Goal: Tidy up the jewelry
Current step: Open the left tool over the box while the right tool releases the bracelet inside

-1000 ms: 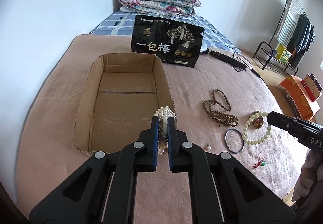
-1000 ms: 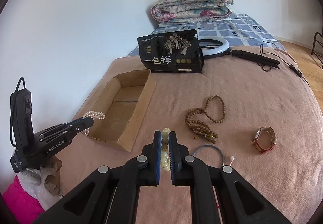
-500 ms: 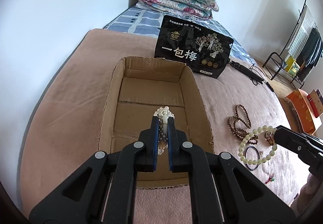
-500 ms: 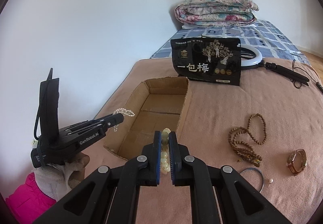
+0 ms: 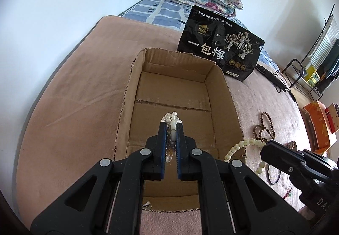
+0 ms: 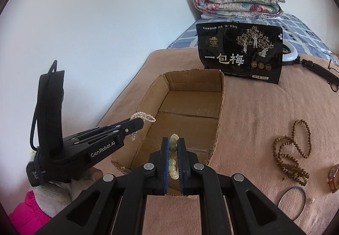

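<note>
I am holding the left gripper [image 5: 171,126] tilted downward over the open cardboard box [image 5: 231,107], its jaws pinched tight on a pearl strand [image 5: 172,118] whose small white beads are bunching out past the fingertips. Seen from the right wrist camera, that strand is dangling above the box's left wall. I am keeping the right gripper [image 6: 173,143] angled down too, clamped on a bracelet of pale green beads [image 6: 172,164] above the near end of the box; in the left view its loop is hanging over the box's right wall. The box is sitting on a pink blanket [image 6: 254,107], in front of a black pouch [image 6: 239,52]. To the right, brown prayer beads [image 6: 292,150], a thin bangle [image 6: 293,203] and a watch [image 6: 333,175] are lying on the blanket, well apart from the box.
</note>
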### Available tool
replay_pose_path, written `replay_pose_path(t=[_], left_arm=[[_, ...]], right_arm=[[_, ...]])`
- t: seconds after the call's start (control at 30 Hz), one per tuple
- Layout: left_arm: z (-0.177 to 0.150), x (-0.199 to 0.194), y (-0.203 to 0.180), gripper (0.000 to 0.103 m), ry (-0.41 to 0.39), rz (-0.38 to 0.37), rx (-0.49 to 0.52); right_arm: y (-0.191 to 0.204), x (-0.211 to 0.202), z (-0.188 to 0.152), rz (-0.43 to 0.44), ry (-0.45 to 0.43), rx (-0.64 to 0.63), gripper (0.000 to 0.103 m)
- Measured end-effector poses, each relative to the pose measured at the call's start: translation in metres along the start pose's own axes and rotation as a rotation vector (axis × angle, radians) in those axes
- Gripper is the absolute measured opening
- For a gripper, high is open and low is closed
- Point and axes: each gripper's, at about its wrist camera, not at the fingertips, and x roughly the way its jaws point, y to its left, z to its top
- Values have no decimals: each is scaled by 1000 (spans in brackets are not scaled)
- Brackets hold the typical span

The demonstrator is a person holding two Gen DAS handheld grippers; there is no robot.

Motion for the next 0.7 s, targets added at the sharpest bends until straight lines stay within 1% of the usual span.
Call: replay_pose_path(t=[0.2, 0.4, 0.43, 0.47, 0.5, 0.53, 0.57, 0.6, 0.7], left_arm=[[-4, 9, -1, 5, 24, 14, 15], [-2, 10, 2, 5, 25, 18, -6], [-2, 10, 3, 5, 24, 19, -10], [-2, 10, 4, 6, 25, 20, -14], [-2, 10, 4, 10, 27, 19, -17], [-2, 10, 5, 23, 28, 19, -20], [-2, 8, 5, 29, 24, 17, -21], [-2, 5, 4, 33, 15, 14, -22], [-1, -2, 2, 33, -1, 13, -10]], right_arm=[[-13, 19, -2, -18, 38, 12, 5], [-19, 24, -5, -21, 60, 12, 6], [-18, 23, -5, -21, 58, 10, 10], [-18, 23, -5, -23, 57, 5, 16], [-17, 21, -5, -28, 52, 0, 23], [-17, 20, -4, -37, 43, -3, 36], [-16, 17, -4, -44, 34, -8, 39], [-16, 15, -3, -48, 30, -11, 39], [-16, 7, -2, -57, 17, -15, 39]])
